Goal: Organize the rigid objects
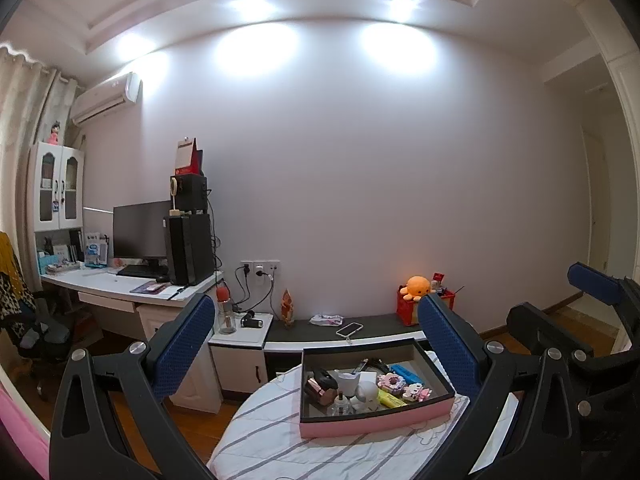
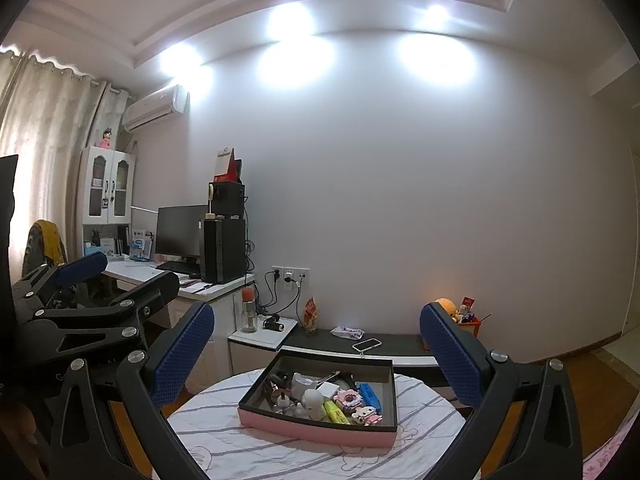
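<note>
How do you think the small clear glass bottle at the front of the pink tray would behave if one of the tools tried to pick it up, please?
The clear bottle looks like smooth glass, so it may slip and could break if dropped. It stands upright on a narrow base, so a nudge might tip it. Neighbours crowd it inside the pink tray, leaving little room for the open left tool.

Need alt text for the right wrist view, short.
The open right gripper frames a pink-sided tray of small items, including a yellow highlighter, on a round table with a striped cloth. The left gripper is at the left edge; a desk with a monitor stands behind.
</note>
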Action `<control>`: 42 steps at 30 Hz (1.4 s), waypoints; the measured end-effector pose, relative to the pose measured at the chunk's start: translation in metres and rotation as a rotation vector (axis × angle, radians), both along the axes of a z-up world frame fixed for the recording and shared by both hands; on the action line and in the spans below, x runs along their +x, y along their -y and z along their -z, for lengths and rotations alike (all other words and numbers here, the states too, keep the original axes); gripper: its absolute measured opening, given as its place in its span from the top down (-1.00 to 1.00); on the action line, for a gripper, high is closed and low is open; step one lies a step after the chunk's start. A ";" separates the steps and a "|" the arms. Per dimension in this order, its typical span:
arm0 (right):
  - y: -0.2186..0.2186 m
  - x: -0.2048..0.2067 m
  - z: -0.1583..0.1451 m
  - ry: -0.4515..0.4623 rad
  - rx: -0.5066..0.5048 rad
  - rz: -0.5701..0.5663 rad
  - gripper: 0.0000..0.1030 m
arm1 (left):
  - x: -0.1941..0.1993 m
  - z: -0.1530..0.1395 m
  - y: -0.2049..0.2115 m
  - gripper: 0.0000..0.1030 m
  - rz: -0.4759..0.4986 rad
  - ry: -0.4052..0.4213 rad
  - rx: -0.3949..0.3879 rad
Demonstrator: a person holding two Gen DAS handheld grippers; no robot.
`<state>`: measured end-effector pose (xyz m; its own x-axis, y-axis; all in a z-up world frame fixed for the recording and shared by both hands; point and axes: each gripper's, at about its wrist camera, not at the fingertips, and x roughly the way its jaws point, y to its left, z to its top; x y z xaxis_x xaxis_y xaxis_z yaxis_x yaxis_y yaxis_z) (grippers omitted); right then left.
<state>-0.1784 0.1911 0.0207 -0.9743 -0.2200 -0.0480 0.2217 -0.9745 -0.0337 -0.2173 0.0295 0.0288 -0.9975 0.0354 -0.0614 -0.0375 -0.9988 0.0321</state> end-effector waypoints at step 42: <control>0.007 -0.005 0.006 0.012 0.014 0.001 -1.00 | 0.000 0.009 0.006 -0.99 -0.029 -0.030 -0.028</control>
<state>-0.1829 0.1844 0.0149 -0.9737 -0.2188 -0.0629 0.2217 -0.9741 -0.0446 -0.2169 0.0235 0.0202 -0.9995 0.0056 -0.0323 -0.0075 -0.9982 0.0603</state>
